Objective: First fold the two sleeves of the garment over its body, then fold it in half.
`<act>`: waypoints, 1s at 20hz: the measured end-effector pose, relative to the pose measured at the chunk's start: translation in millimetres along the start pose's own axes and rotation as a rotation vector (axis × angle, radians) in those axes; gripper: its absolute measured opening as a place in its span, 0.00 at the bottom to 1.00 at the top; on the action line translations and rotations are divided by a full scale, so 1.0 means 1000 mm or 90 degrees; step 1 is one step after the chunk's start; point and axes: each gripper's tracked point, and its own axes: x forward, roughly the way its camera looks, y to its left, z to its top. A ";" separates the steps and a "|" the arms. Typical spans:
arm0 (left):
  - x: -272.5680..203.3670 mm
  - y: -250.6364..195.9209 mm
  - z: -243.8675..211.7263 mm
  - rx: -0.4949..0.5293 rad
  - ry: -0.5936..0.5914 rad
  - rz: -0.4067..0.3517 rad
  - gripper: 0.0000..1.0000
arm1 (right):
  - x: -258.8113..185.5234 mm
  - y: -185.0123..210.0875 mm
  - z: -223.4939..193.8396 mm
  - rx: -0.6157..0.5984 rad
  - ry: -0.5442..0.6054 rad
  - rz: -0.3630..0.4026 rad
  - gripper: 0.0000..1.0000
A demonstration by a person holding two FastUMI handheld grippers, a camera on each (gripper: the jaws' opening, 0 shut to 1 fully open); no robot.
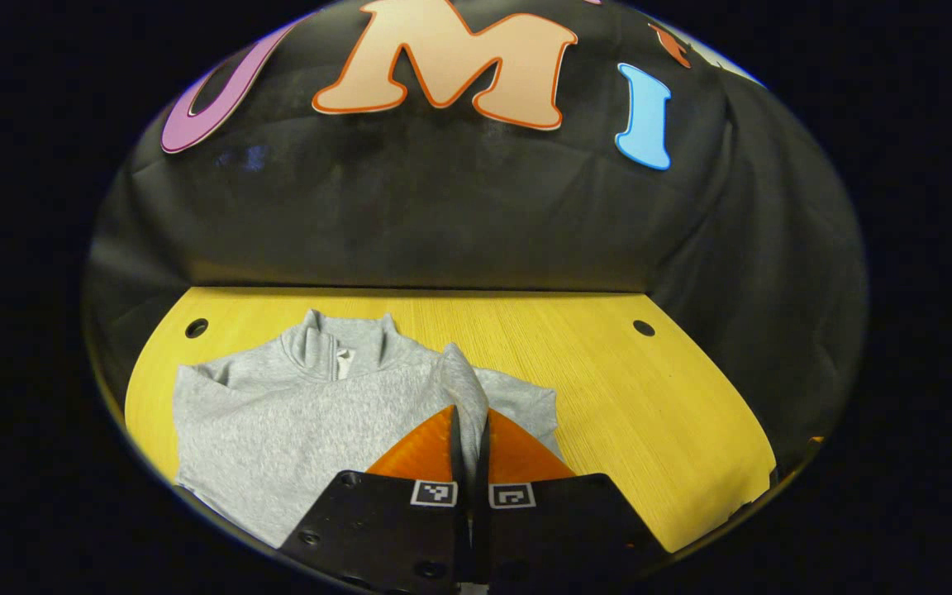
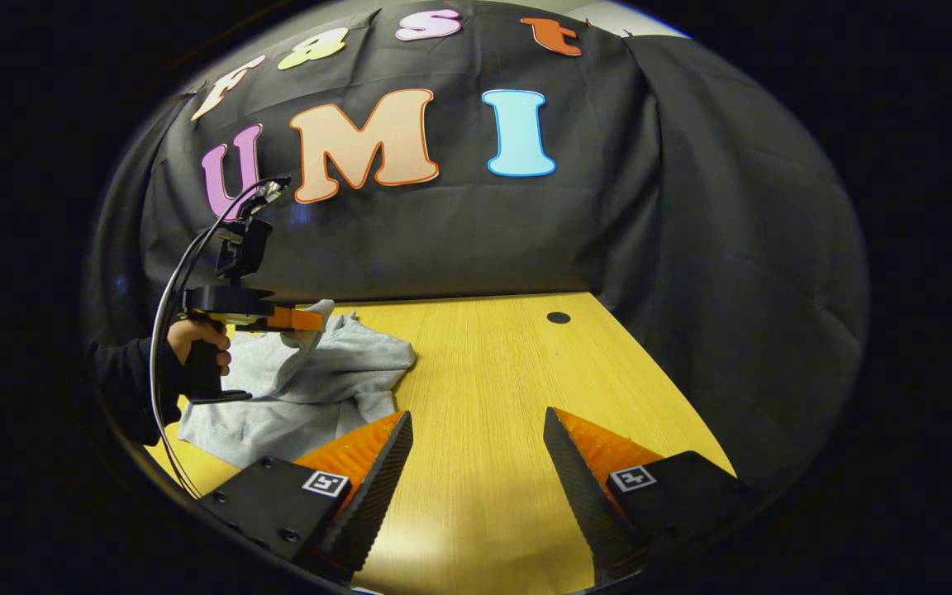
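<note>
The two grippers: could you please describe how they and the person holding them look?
Each gripper has orange wedge fingers with ribbed black pads, on black bodies with square black-and-white markers. The left gripper trails black cables; the hand wears a black sleeve.

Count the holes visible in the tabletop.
2 in the left gripper view: one hole at the far left corner beside the sweatshirt, one hole at the far right. More may be hidden under the cloth.

The right gripper point(image 2: 476, 434) hangs with its jaws wide apart above the bare wooden table point(image 2: 492, 388). Far left, a hand point(image 2: 195, 340) holds the left gripper point(image 2: 315, 318), which lifts a pinched fold of the grey garment point(image 2: 311, 388).
</note>
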 end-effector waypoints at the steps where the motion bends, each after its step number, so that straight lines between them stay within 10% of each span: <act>1: 0.006 -0.002 -0.008 0.006 0.015 0.001 0.00 | -0.001 -0.002 -0.001 0.002 0.003 0.000 0.96; 9: 0.020 -0.004 -0.018 0.027 0.023 0.014 0.07 | 0.007 0.005 -0.004 0.010 0.008 0.013 0.96; 14: -0.005 0.024 -0.004 0.022 -0.017 0.043 0.91 | 0.014 0.030 -0.002 0.006 0.010 0.037 0.99; 20: -0.067 0.095 0.002 0.037 -0.073 0.106 0.88 | 0.029 0.075 0.003 0.002 0.010 0.078 0.99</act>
